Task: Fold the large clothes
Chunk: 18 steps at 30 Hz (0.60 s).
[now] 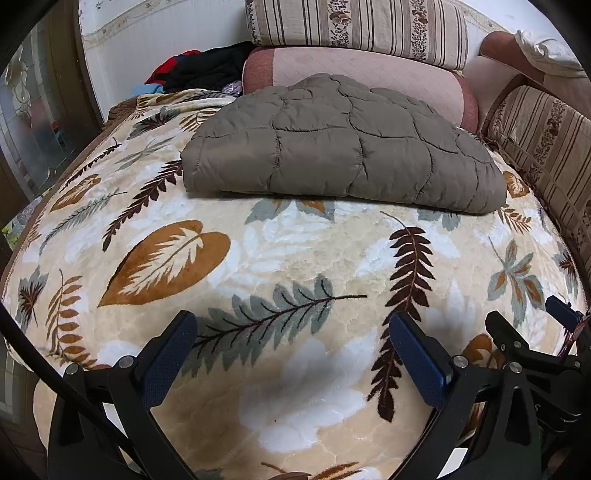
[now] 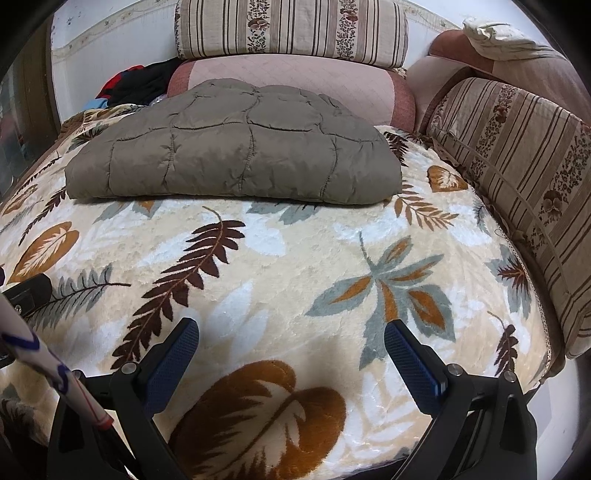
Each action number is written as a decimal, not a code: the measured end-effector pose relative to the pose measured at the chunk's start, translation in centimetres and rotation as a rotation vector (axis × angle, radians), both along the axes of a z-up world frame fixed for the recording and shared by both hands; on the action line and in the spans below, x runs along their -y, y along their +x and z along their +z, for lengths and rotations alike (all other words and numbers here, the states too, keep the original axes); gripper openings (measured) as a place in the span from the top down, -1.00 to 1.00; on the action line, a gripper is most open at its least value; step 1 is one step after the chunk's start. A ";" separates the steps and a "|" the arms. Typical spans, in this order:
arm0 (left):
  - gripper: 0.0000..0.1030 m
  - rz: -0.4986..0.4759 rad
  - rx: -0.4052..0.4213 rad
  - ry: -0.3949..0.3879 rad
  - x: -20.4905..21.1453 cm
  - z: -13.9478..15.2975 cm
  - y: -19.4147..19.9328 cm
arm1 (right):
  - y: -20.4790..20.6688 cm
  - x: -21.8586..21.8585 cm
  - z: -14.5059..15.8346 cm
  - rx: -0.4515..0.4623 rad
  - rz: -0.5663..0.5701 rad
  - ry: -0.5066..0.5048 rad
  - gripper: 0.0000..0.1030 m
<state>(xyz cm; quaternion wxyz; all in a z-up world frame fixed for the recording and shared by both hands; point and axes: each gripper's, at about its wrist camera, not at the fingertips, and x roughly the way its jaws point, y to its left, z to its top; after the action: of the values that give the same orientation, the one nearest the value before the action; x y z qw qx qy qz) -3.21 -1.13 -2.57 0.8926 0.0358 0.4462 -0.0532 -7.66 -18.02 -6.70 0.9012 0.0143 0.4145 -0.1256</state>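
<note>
Left wrist view is filled mostly by a plush leaf-print blanket, cream with brown, grey and ochre leaves, spread flat over the bed. At the head of the bed a long pink bolster lies crosswise, and a striped floral cushion is stacked on top of it; a second striped cushion leans along the right edge of the bed. The task's garment, a grey-brown quilted jacket, lies folded into a thick, roughly rectangular bundle on the far half of the blanket, its back edge just against the bolster and its near edge a neat straight fold. To the far left, beside the bolster, sits a heap of dark and red clothes. In the right wrist view the same jacket lies toward the left of centre, well apart from both tools, with the blanket bare between. The left gripper hovers above the near part of the blanket with its blue-padded fingers spread wide and nothing between them. The right gripper is likewise spread wide and empty, level with it; its black frame shows at the right edge of the left wrist view.
</note>
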 end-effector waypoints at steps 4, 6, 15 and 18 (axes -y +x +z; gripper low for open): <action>-1.00 -0.003 -0.004 -0.001 0.1 -0.2 0.0 | 0.0 -0.1 -0.1 -0.002 0.004 0.000 -0.98; -1.00 -0.003 -0.006 -0.001 0.1 -0.2 0.0 | 0.1 -0.1 -0.1 -0.004 0.004 0.001 -0.98; -1.00 -0.008 -0.016 -0.017 0.0 -0.5 0.0 | 0.0 -0.2 -0.2 -0.006 0.004 0.001 -0.98; -1.00 -0.009 -0.022 -0.019 0.1 -0.6 0.0 | 0.0 -0.3 -0.2 -0.006 0.006 0.000 -0.98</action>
<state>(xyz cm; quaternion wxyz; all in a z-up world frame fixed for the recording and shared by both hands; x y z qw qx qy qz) -3.22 -1.21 -3.13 0.8878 0.0286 0.4552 -0.0620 -7.63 -17.73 -6.92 0.9003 0.0124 0.4173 -0.1231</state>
